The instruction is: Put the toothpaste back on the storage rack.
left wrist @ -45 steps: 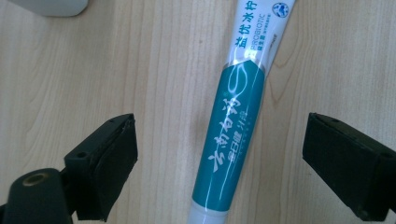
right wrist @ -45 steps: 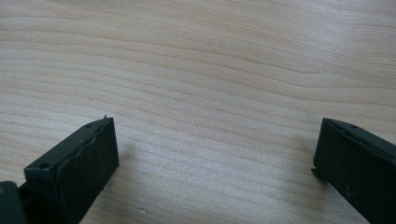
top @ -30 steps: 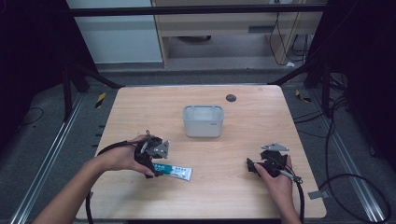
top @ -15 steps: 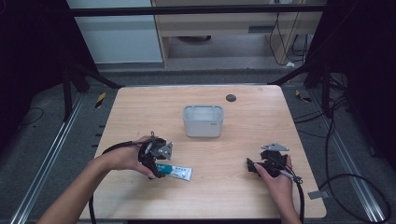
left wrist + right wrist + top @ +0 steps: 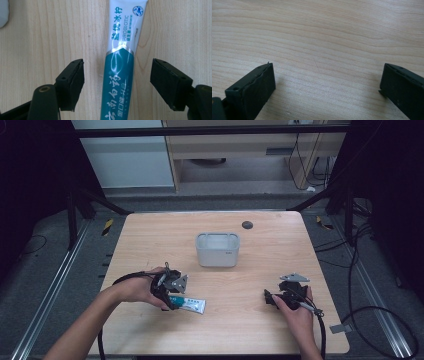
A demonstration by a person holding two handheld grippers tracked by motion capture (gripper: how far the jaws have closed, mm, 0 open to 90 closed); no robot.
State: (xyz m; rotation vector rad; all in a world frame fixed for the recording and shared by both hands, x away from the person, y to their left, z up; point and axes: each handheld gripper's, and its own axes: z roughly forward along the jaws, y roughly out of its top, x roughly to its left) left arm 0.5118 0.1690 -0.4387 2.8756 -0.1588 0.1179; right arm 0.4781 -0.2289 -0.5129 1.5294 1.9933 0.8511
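Note:
A teal and white toothpaste tube (image 5: 190,304) lies flat on the wooden table, left of centre near the front. My left gripper (image 5: 172,301) points down over the tube's teal end. In the left gripper view the tube (image 5: 120,62) runs lengthwise between the two black pads (image 5: 73,82), with a gap of bare wood on each side. The jaws have just been closing around it, and the pads do not touch it. My right gripper (image 5: 268,298) rests low at the front right, pointing left. It stands open over bare wood (image 5: 327,85).
A grey rectangular bin (image 5: 217,250) stands at the table's middle, behind both hands. A small dark disc (image 5: 247,224) lies near the far edge. Cables trail from both grippers off the front edge. A dark floor with rails surrounds the table (image 5: 280,245).
My left hand has eased slightly down toward the tube. The tube and the right hand have stayed put.

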